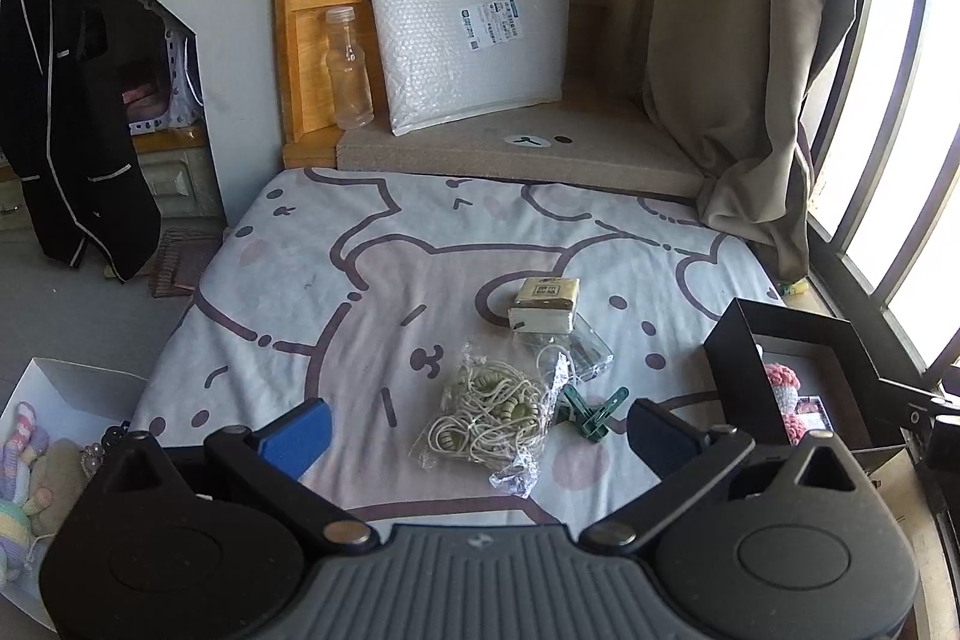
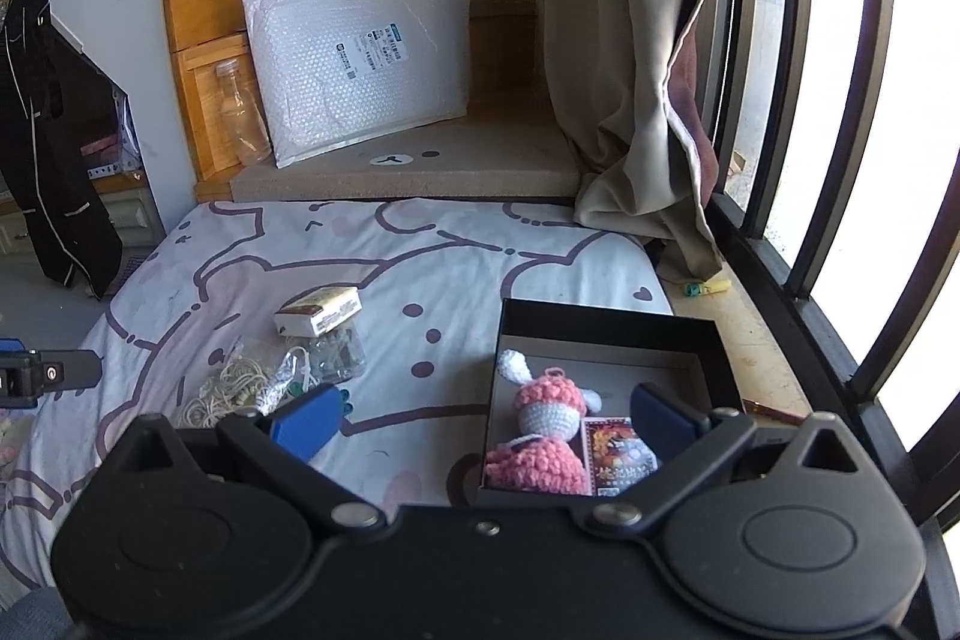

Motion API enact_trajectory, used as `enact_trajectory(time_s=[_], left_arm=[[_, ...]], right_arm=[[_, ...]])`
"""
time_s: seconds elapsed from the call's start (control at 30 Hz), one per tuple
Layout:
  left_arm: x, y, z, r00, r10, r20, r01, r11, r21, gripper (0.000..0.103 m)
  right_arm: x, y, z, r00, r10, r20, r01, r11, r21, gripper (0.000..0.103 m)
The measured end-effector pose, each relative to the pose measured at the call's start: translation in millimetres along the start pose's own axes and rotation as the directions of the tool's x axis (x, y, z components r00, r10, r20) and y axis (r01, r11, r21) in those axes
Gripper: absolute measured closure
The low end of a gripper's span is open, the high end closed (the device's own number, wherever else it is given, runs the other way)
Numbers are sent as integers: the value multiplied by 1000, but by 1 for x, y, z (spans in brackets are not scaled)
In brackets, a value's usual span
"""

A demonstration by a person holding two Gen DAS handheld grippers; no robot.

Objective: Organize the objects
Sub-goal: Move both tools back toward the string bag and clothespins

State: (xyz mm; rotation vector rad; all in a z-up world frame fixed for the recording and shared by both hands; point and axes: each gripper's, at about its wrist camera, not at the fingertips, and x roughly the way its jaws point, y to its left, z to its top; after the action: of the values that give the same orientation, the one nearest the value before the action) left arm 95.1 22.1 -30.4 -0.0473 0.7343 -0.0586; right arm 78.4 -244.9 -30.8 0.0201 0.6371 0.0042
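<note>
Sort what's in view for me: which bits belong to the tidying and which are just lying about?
Job: cord bag, green clips, tissue pack, clear case, black box, white box.
Lying about: bottle, parcel, jacket, curtain.

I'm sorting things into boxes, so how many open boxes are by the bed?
2. A black box sits at the bed's window side, holding a pink crochet doll; a white box sits off the opposite edge, holding soft toys. Others may be out of view.
</note>
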Motion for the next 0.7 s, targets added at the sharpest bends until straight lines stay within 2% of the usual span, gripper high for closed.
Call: enact_trajectory(time_s=[0.17, 0.33, 0.7], left_arm=[[1, 5, -3, 1000, 12, 15, -12, 1000, -3, 0], [5, 8, -4, 1000, 22, 16, -22, 1000, -11, 0], [24, 11, -7, 998, -40, 38, 39, 999, 29, 0]], right_arm=[[1, 4, -1, 1000, -16, 17, 17, 1000, -11, 0], [1, 9, -6, 999, 2, 47, -1, 1000, -20, 0], [21, 31, -27, 999, 24, 32, -23, 999, -32, 0]])
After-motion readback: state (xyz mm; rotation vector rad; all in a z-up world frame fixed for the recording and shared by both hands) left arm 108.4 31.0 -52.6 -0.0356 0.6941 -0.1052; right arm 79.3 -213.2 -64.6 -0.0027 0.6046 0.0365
